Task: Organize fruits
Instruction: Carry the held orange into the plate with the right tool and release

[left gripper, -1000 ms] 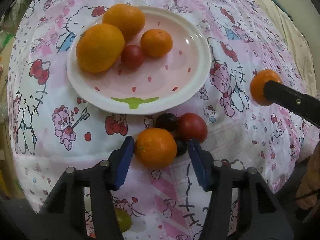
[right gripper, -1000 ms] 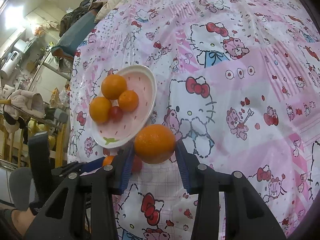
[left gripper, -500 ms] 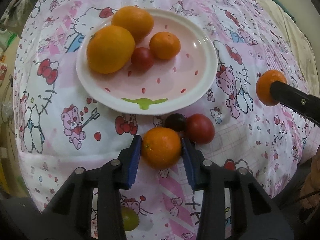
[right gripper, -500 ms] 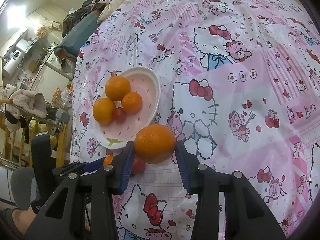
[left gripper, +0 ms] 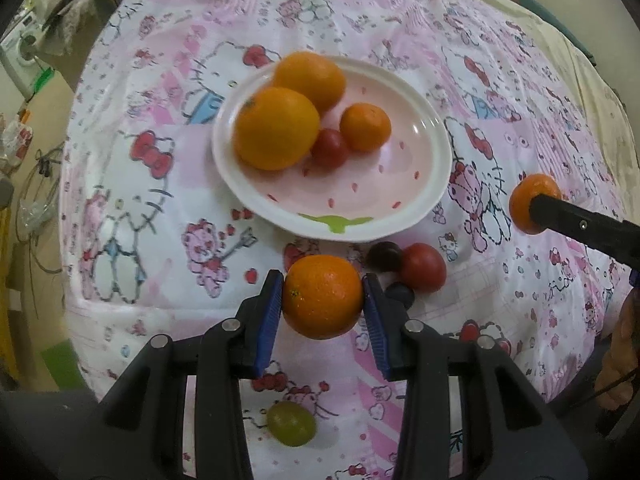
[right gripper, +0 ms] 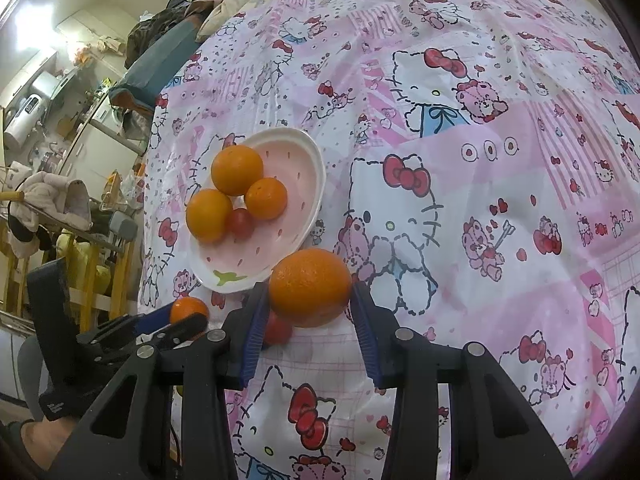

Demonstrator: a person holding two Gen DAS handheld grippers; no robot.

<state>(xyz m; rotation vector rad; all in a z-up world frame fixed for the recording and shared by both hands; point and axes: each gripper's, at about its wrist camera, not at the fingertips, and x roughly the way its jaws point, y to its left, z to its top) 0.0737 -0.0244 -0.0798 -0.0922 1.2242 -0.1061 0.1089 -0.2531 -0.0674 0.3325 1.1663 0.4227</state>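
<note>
My left gripper (left gripper: 323, 298) is shut on an orange (left gripper: 322, 297) and holds it above the cloth, near the plate's front rim. My right gripper (right gripper: 308, 292) is shut on another orange (right gripper: 309, 287), also seen in the left wrist view (left gripper: 528, 200). A pink-and-white plate (left gripper: 404, 216) holds two big oranges (left gripper: 276, 128), a small orange (left gripper: 365, 126) and a red tomato (left gripper: 329, 148); the plate also shows in the right wrist view (right gripper: 308, 184). A red tomato (left gripper: 423, 267), two dark grapes (left gripper: 383, 257) and a green grape (left gripper: 291, 423) lie on the cloth.
A pink Hello Kitty cloth (right gripper: 480, 160) covers the table. The table's left edge drops off to room clutter, chairs and shelves (right gripper: 60, 200). The left gripper (right gripper: 176, 322) shows at lower left in the right wrist view.
My left gripper closed on the orange and lifted it off the cloth, away from the tomato and grapes. The right gripper still holds its orange, little moved.
</note>
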